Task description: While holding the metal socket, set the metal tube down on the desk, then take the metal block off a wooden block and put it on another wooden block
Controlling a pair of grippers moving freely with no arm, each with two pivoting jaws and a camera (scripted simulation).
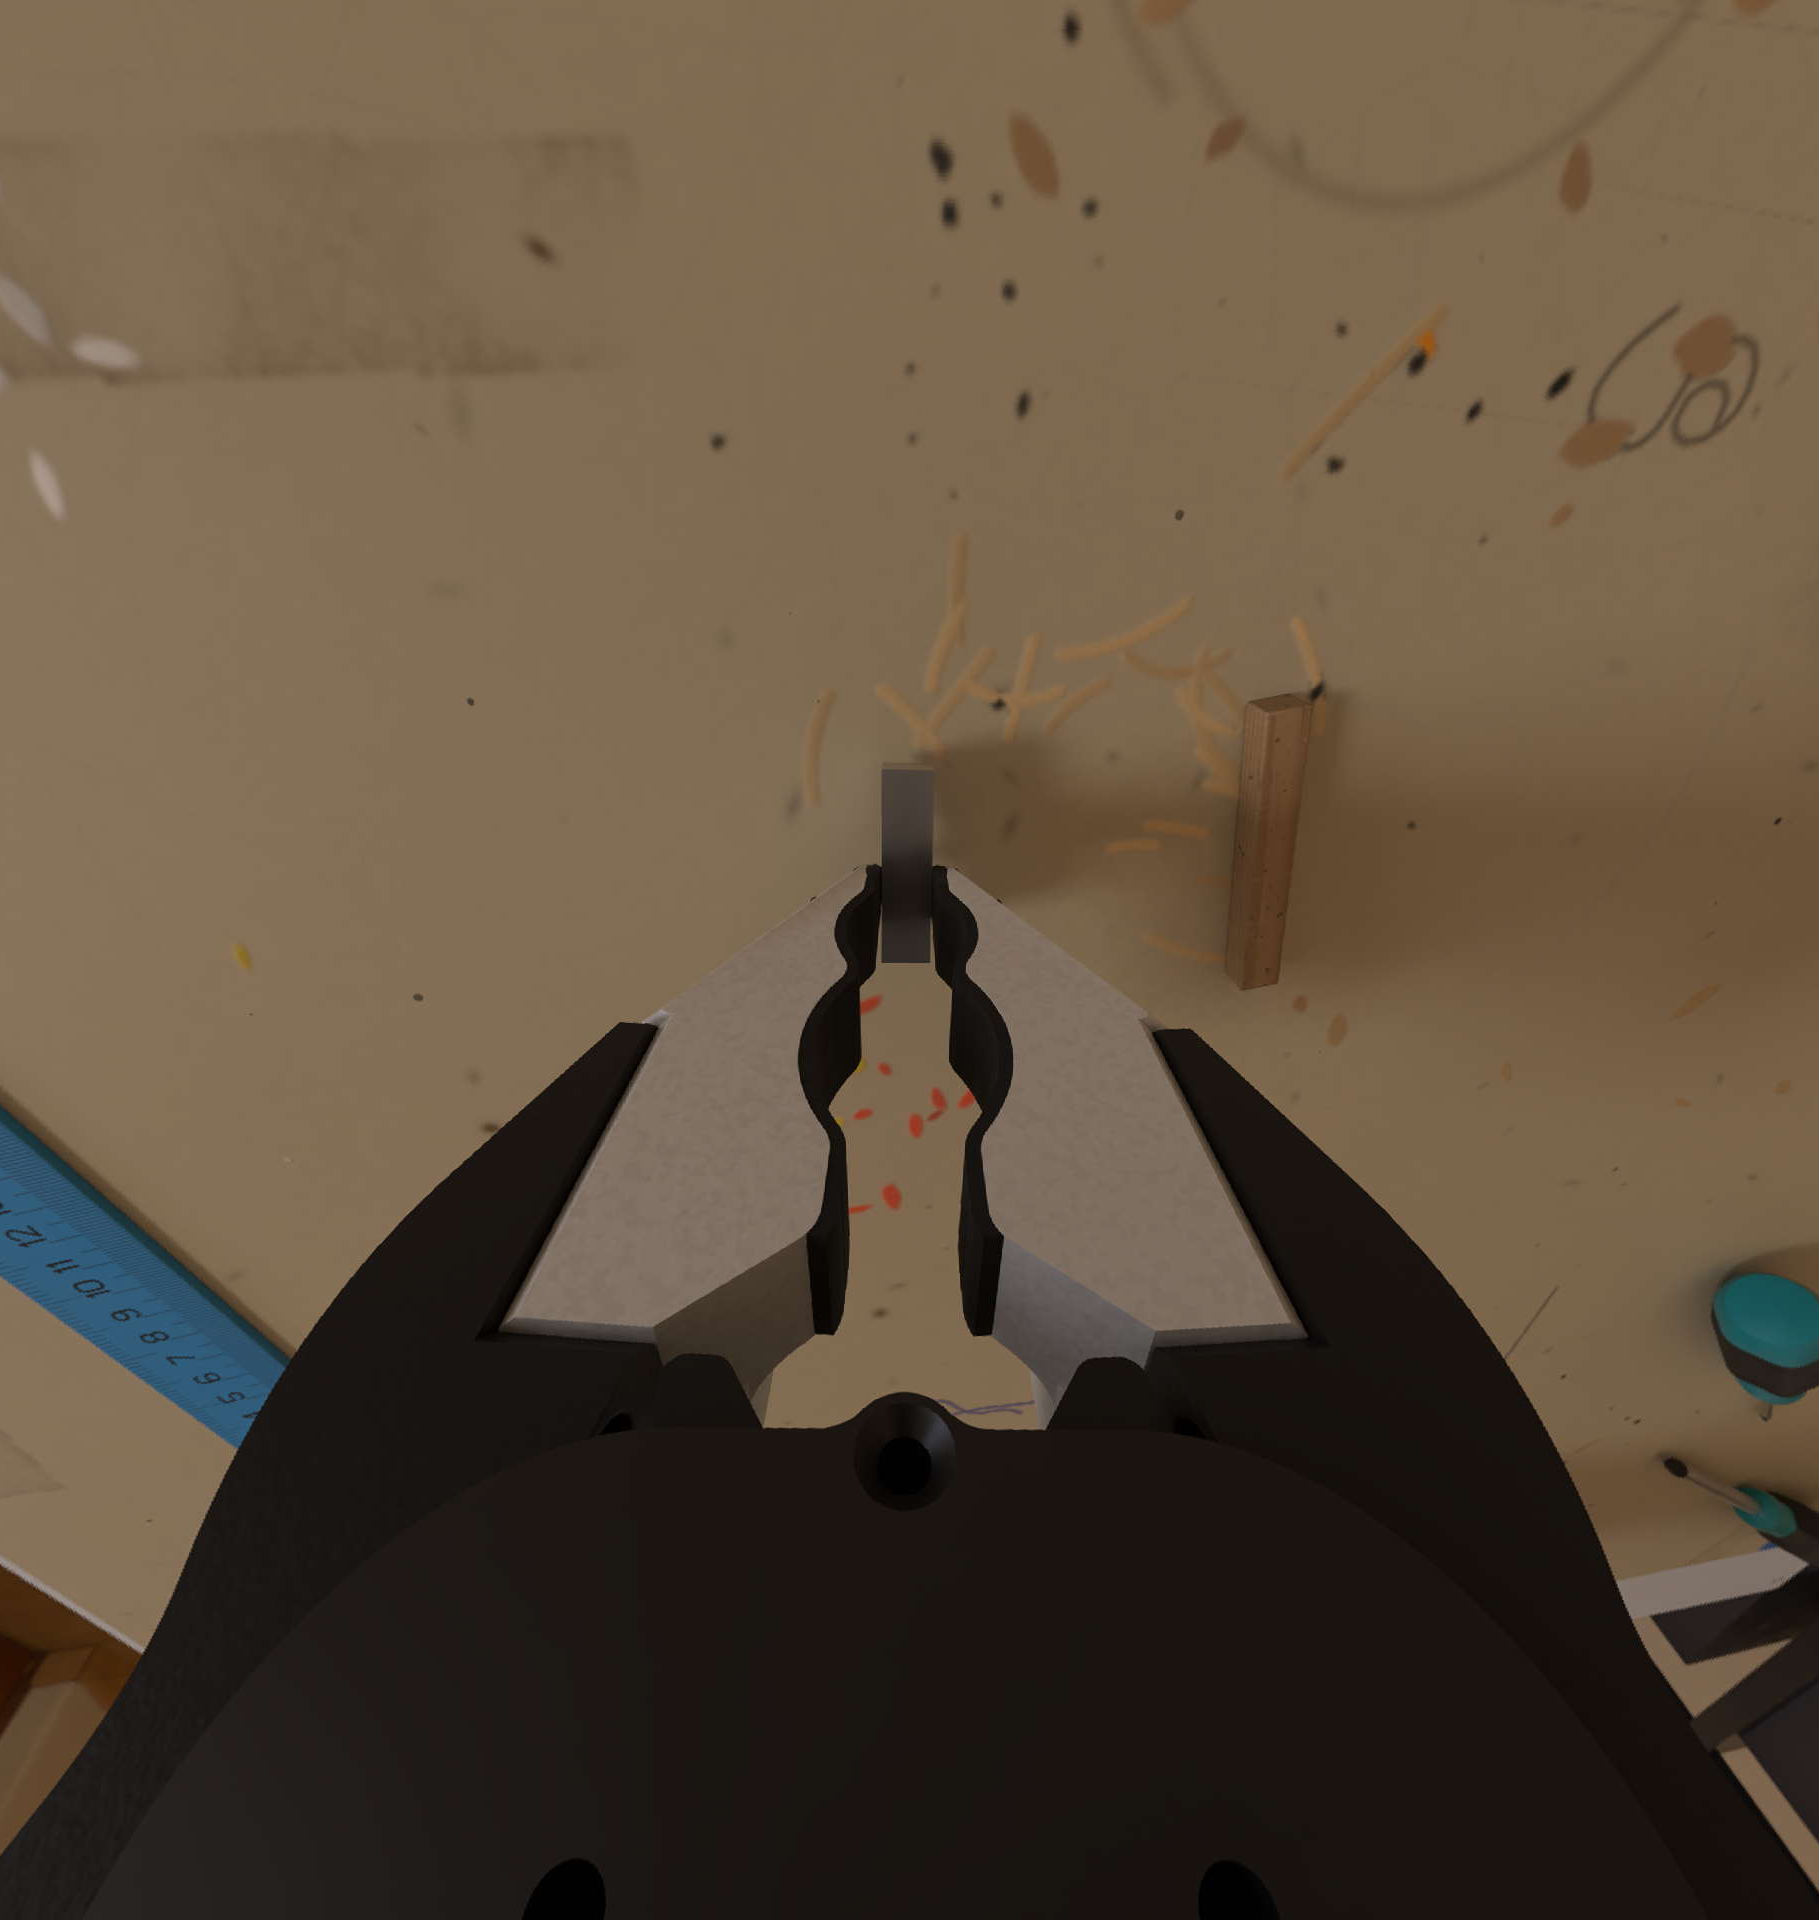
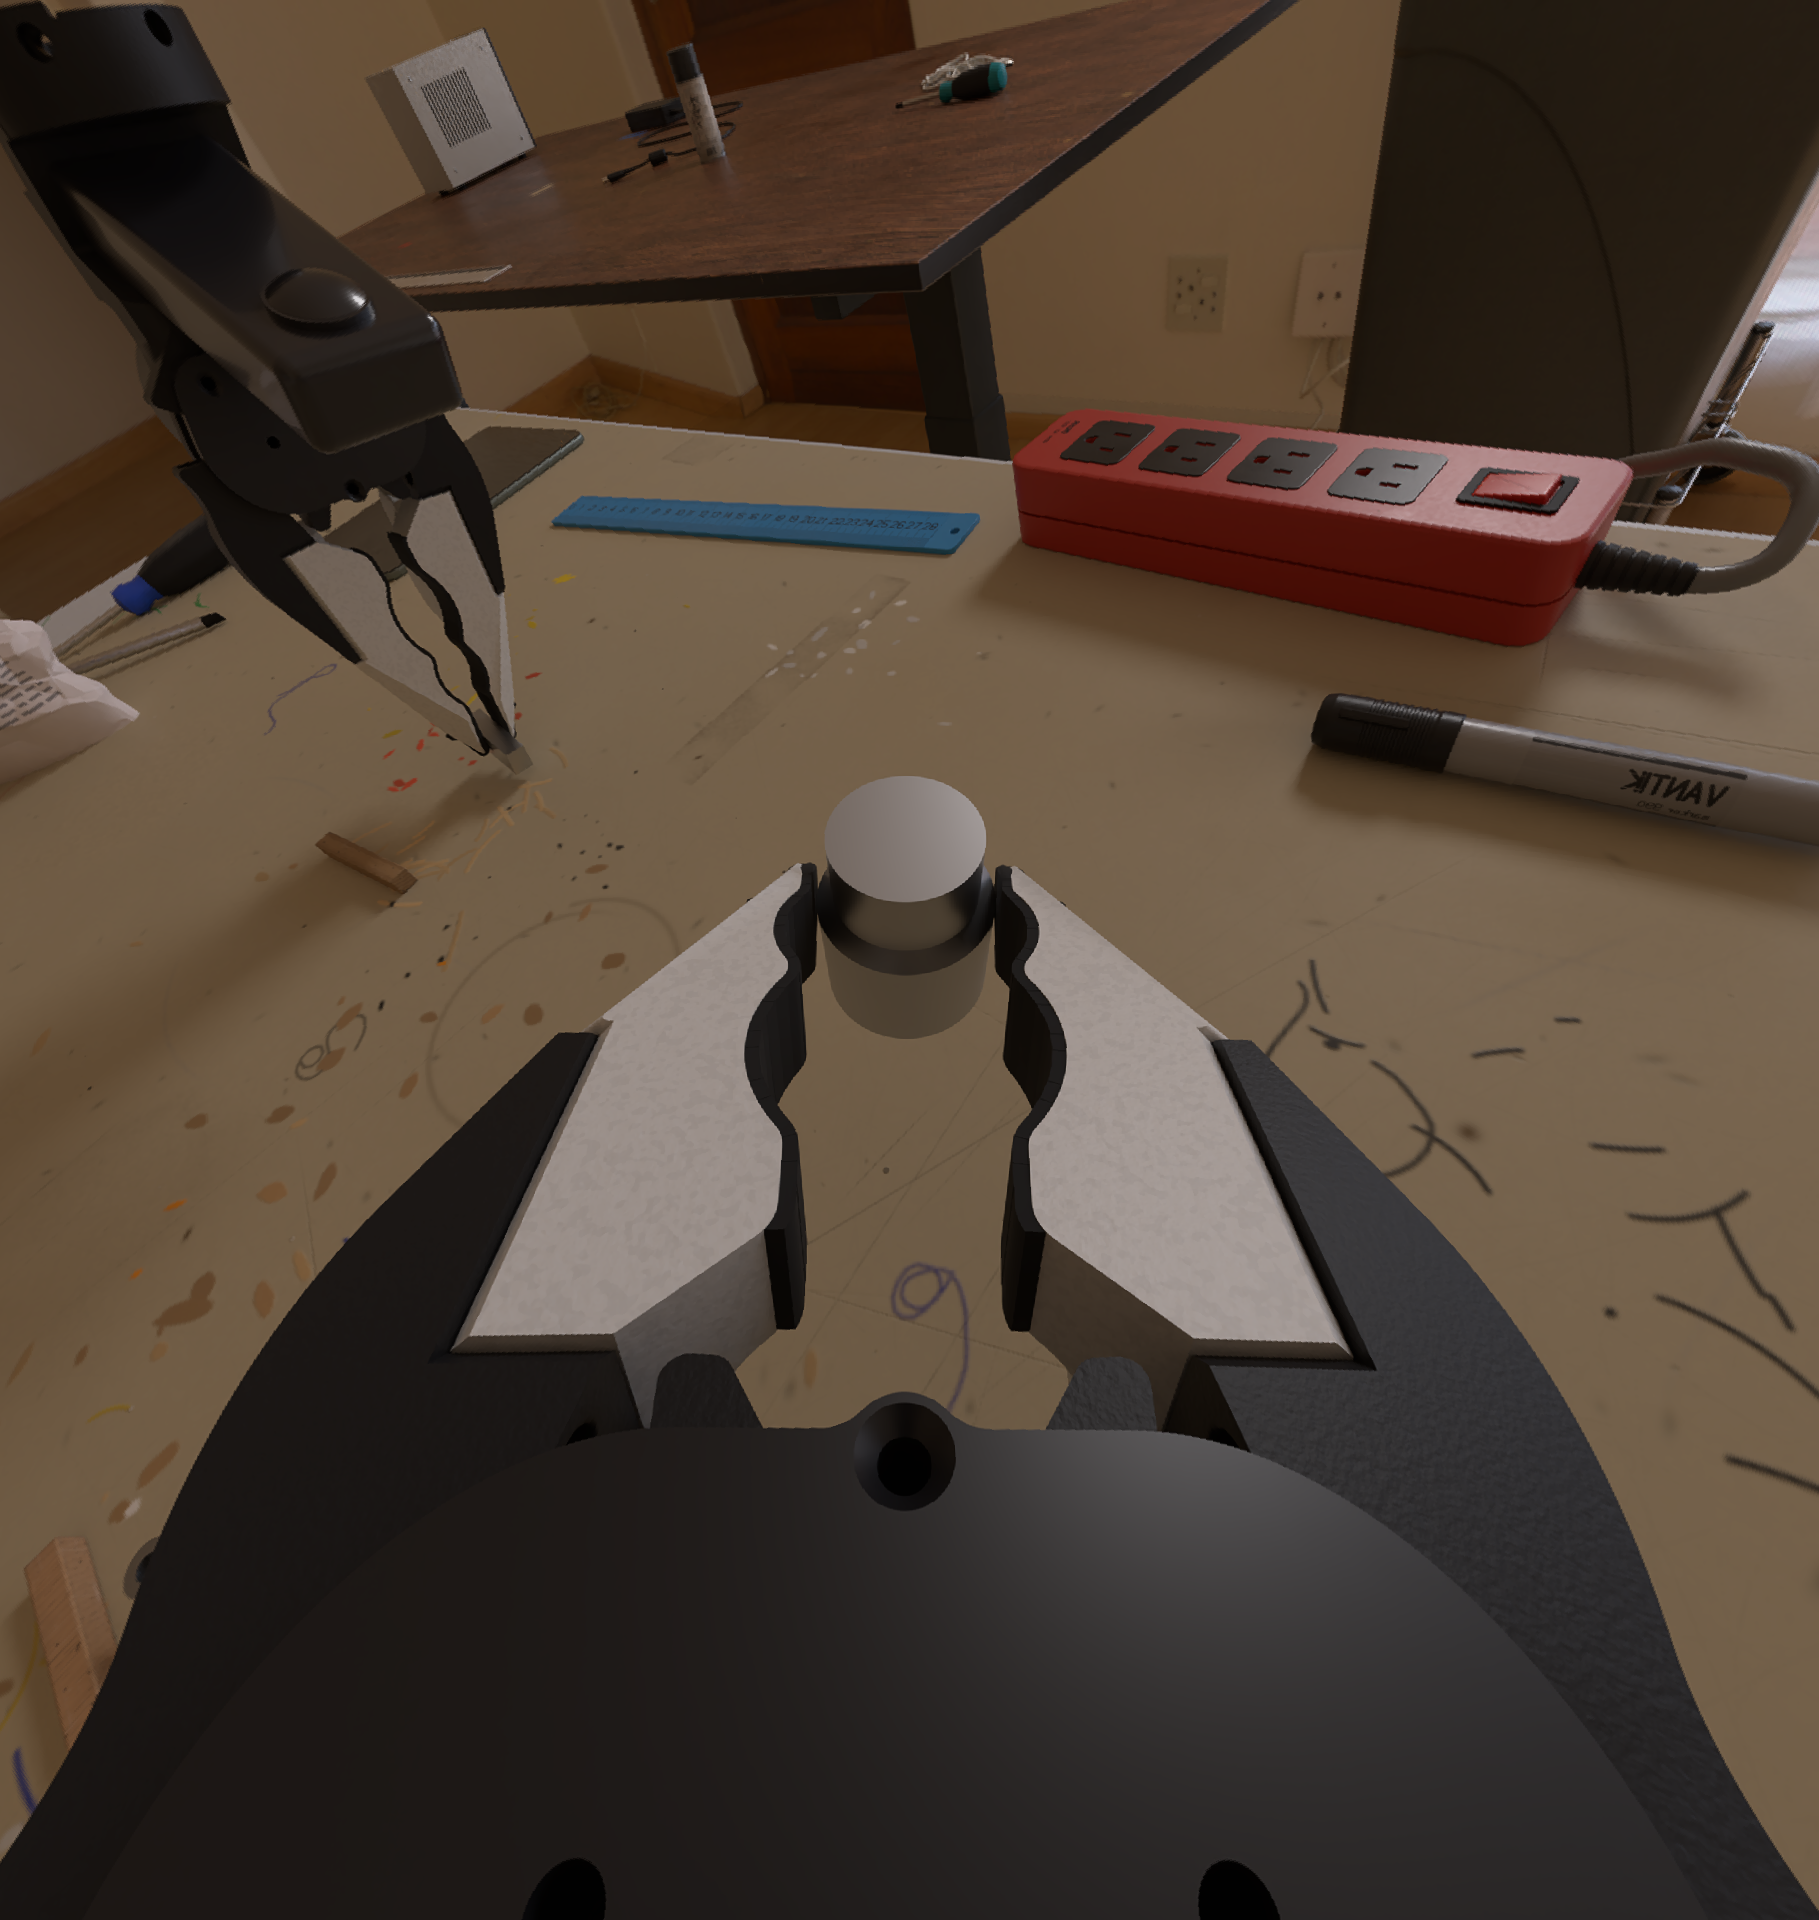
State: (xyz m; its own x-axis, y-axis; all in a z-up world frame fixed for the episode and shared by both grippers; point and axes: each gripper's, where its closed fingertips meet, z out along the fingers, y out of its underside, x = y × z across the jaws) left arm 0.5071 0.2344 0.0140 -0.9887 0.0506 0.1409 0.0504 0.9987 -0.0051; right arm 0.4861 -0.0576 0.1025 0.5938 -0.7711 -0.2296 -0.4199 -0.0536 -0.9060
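My right gripper (image 2: 905, 914) is shut on the metal socket (image 2: 905, 842), a stepped grey cylinder held upright above the desk. My left gripper (image 1: 906, 883) is shut on a narrow grey metal block (image 1: 906, 821) that sticks out past the fingertips. In the right wrist view the left gripper (image 2: 500, 743) points steeply down with the block (image 2: 517, 758) just over the desk; I cannot tell if they touch. A bare wooden block (image 1: 1269, 842) lies to its right, also seen in the right wrist view (image 2: 370, 862). A second wooden block (image 2: 69, 1631) lies at the lower left, with a small grey round piece (image 2: 141, 1564) beside it, mostly hidden.
A red power strip (image 2: 1310, 520) and a blue ruler (image 2: 770, 520) lie at the far side of the desk. A marker (image 2: 1580, 774) lies to the right. Crumpled paper (image 2: 11, 686) and pens lie at the left. Teal screwdrivers (image 1: 1772, 1335) lie at the lower right of the left wrist view.
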